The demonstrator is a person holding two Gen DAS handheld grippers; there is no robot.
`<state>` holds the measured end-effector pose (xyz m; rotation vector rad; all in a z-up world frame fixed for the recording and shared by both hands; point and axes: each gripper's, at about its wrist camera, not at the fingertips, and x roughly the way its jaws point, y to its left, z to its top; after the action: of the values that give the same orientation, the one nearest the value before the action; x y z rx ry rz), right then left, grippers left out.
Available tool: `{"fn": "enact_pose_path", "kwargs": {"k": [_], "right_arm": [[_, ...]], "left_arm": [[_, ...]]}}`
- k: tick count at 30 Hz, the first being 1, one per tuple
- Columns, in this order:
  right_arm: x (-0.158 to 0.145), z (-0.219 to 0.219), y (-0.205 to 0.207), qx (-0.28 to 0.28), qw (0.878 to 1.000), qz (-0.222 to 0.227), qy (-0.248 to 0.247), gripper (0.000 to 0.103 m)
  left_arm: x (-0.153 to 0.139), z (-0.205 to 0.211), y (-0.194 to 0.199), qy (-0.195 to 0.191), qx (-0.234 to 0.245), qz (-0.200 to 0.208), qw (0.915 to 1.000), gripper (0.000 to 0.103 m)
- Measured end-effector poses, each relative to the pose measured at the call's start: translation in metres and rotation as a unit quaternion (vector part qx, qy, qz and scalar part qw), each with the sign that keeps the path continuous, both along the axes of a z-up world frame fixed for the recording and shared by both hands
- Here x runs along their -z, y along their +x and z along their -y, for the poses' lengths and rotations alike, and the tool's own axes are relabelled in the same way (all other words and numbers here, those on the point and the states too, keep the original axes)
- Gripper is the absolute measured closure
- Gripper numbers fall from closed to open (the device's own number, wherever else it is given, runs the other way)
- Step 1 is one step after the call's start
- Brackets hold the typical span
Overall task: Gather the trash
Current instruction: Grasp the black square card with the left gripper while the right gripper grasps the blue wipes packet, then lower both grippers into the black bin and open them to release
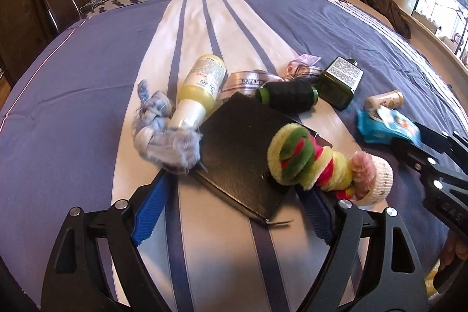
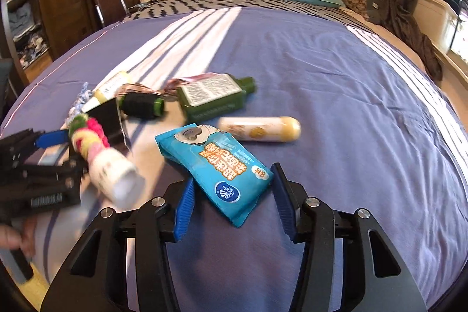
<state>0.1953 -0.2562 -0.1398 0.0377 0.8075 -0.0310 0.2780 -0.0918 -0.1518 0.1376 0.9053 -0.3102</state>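
Two grippers, both w/ jaws spread wide, nothing gripped. Right gripper (image 2: 232, 202), bottom centre of right wrist view: blue plastic wipes packet (image 2: 218, 168) lies flat on purple striped bedspread (image 2: 336, 72), its near end between the blue pads (image 2: 185, 208), whether touching unclear. Left gripper (image 1: 231, 206), bottom centre of left view: flat black box (image 1: 242, 151) lies between its pads; multicolour pom-pom toy (image 1: 316, 163) rests on box's right edge; frayed blue-grey rag (image 1: 163, 133) at box's left.

Glossy plastic wipes pack (image 2: 222, 168), matt cloth bedspread (image 2: 336, 107), fuzzy pompom toy (image 1: 307, 163).
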Motion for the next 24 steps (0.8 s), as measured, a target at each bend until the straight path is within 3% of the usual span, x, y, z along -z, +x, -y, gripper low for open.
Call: {"fn": "enact_pose_path", "kwargs": {"k": [6,11,24], "right_arm": [[0.001,0.016,-0.012,0.017,1.0,0.0,0.014,0.053],[0.0,0.013,-0.017,0.021,1.0,0.003,0.013,0.053],[-0.003,0.0,-0.065,0.025,1.0,0.009,0.014,0.053]], "left_arm": [[0.002,0.006,0.021,-0.013,0.013,-0.008,0.9998,0.023],[0.001,0.007,0.015,-0.005,0.02,-0.001,0.9998,0.028],[-0.004,-0.038,-0.076,-0.004,-0.008,0.015,0.9998,0.029]]}}
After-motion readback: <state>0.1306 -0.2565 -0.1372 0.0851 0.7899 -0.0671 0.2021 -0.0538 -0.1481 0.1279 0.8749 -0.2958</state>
